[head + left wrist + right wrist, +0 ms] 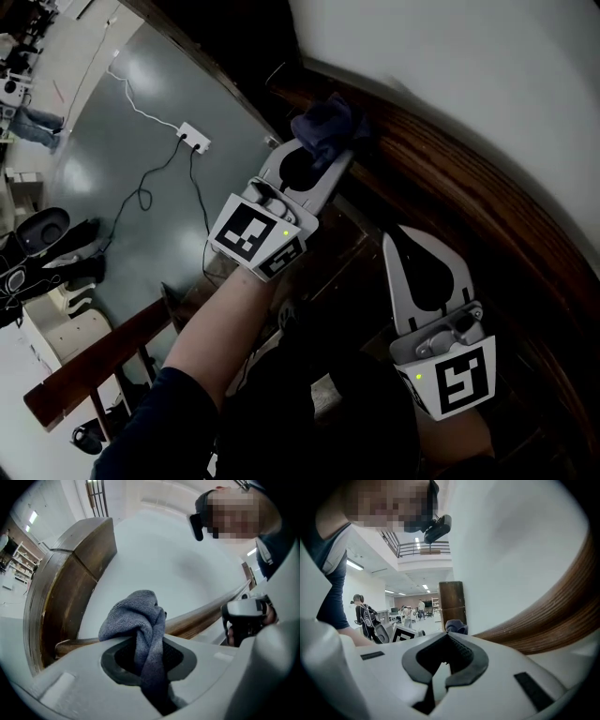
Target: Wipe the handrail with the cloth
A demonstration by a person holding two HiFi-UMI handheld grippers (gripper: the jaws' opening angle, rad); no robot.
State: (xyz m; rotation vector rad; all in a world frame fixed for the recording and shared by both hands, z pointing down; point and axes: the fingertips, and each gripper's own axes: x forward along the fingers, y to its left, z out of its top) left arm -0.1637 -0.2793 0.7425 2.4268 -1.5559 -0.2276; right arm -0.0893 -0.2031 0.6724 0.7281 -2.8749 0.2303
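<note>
**Head view.**
- Left gripper (317,155): jaw tips buried in a blue-grey cloth (328,127), so the grip itself is hard to make out here.
- The cloth lies bunched on top of the dark wooden handrail (450,183).
- The handrail runs down to the right and is cut off at the picture's edge. Its underside is lost in shadow.
- Right gripper (405,242): just beside the rail lower down, well apart from the cloth.
- White wall (469,56): hard against the far side of the rail, leaving little room there.
- Grey floor (141,112): far below on the open side, with a power strip (195,139) and its trailing cable.
- A lower wooden banister (94,361) crosses the bottom left corner.

**Left gripper view.**
- Jaws closed on the cloth (140,625), which is pinched in a fold and bulges above them.
- Rail (201,616): passes behind the cloth.
- A broad wooden post (70,573) blocks the left side.
- The other gripper (246,616) shows at the right, partly cut off.

**Right gripper view.**
- Jaws drawn together to a thin slit, with nothing between them.
- Rail (553,625): sweeps along the right, close by.
- Only the cloth's top (457,626) peeks over the jaws, in front of the post (452,602).
- People (363,616) stand in the distant hall.
</note>
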